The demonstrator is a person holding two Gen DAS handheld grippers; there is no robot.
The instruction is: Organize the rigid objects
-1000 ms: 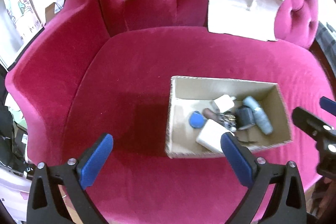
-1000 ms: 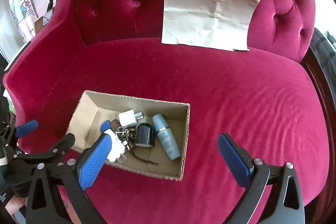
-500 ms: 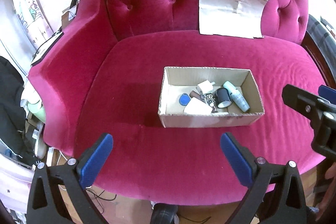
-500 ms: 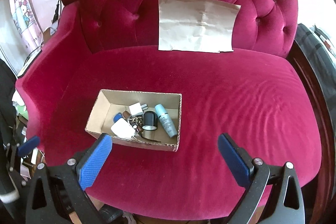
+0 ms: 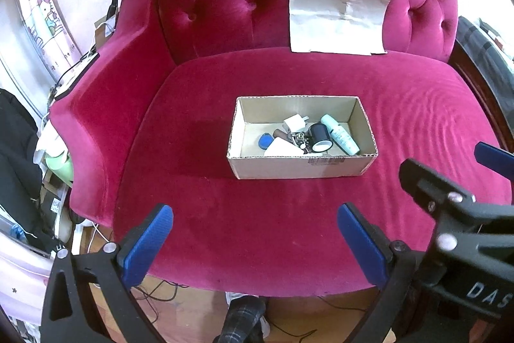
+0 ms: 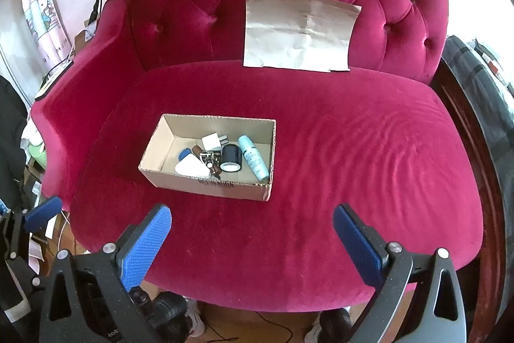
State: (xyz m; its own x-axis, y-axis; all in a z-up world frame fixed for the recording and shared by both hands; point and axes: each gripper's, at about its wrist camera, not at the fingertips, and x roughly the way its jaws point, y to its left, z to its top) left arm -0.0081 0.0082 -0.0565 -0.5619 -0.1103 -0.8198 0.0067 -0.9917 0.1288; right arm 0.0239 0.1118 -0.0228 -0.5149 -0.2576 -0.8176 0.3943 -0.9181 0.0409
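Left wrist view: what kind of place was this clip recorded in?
Most likely a lived-in room at home. A tufted crimson velvet sofa fills the view, a cartoon-print curtain hangs at the left, and loose cables trail over a wooden floor beneath.

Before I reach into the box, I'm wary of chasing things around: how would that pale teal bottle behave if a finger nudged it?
The pale teal bottle lies on its side, so a sideways nudge would probably roll it. The cardboard box wall sits close beside it, likely stopping it quickly. Its smooth round body may slip between the pads; gripping across the middle seems safest.
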